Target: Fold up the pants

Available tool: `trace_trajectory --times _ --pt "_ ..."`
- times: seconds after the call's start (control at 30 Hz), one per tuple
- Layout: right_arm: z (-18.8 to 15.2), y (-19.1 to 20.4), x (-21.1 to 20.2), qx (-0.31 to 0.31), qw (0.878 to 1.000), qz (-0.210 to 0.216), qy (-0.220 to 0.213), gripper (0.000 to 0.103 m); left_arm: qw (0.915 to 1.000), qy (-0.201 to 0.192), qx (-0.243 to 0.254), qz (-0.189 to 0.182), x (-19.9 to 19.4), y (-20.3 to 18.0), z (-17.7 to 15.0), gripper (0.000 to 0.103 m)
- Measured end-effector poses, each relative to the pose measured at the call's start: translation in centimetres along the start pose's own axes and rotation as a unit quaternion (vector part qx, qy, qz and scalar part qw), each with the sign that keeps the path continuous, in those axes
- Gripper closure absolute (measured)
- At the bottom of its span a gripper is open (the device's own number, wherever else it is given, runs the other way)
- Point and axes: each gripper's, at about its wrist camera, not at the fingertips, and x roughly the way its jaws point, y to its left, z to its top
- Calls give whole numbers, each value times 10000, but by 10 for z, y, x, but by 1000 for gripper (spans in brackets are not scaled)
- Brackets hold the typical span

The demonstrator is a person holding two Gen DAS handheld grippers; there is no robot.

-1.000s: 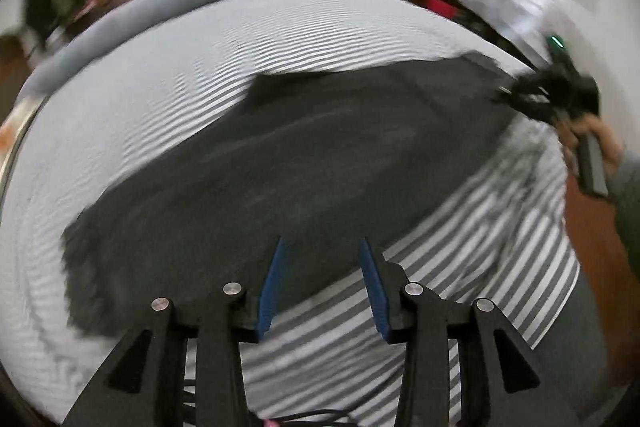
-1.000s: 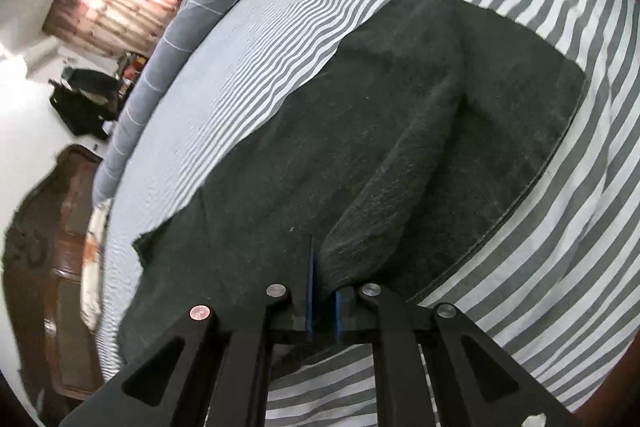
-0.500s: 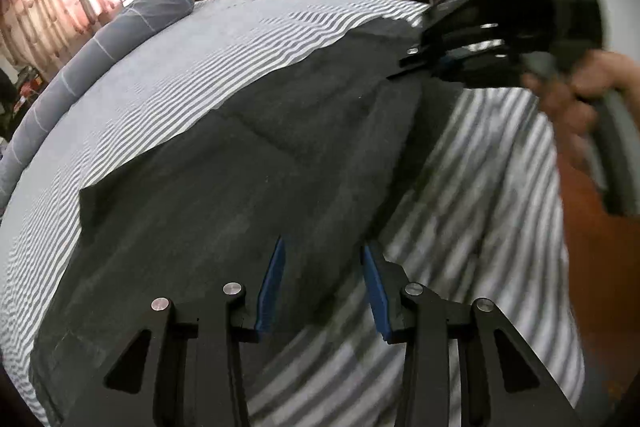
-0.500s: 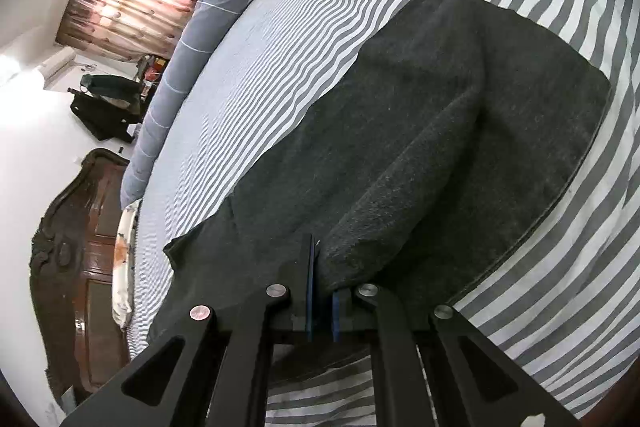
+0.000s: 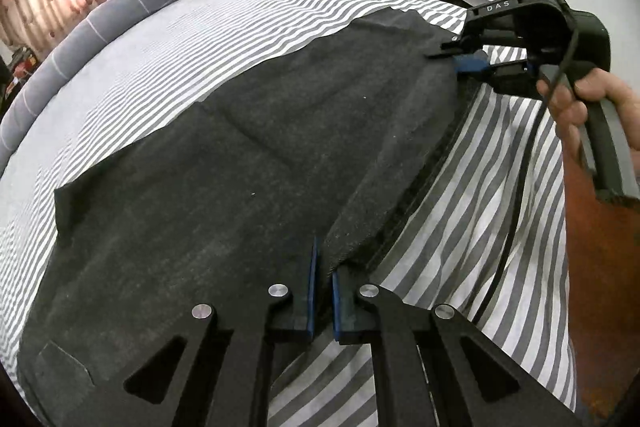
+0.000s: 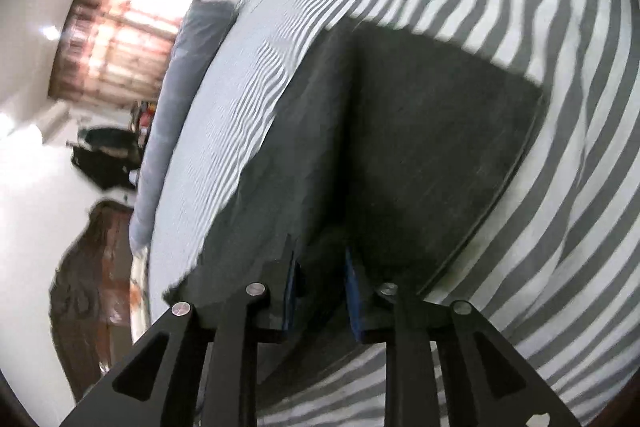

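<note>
Nearest, the left gripper [image 5: 323, 281] has its blue pads nearly together, clamped on the near edge of the dark grey pants [image 5: 224, 187], right where the fabric is doubled and a lifted ridge starts. That grip pins one end of the fold line, probably so the layer can be carried over without slipping.

The pants lie spread flat across the striped bedsheet [image 5: 480, 207], most of the cloth resting on the mattress, one long edge raised along the side toward the person.

Further along that raised edge, the right gripper [image 5: 466, 61] sits at the pants' far end; in its own blurred view [image 6: 320, 281] the pads stand apart with dark cloth between them, so it looks opened rather than pinching. Likely judgement: it is letting go or regripping. The hand [image 5: 592, 107] holds its handle off the bed edge.

Beyond, a grey bolster pillow [image 5: 100, 23] lies along the far side of the bed, well apart from the pants.
</note>
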Motion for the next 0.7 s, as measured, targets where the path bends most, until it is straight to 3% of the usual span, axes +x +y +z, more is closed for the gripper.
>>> trace_trajectory --times 0.1,0.23,0.37,0.47,0.7 --pt "14 -8 -6 232 9991 203 -299 79 9997 -60 -198 -85 -4 7 0 97" --pt "10 -11 -8 536 9973 388 -329 77 9982 -123 -561 -178 -11 21 9 97" --pt "-13 -8 -15 624 9961 583 -224 63 9977 -219 -640 -107 -19 30 17 97" --pt "-33 -11 -12 950 9910 942 -72 49 9965 -227 -792 -120 -20 36 22 97" --pt "-66 0 27 1467 9703 1907 257 47 9964 -228 -819 -73 -19 37 25 97"
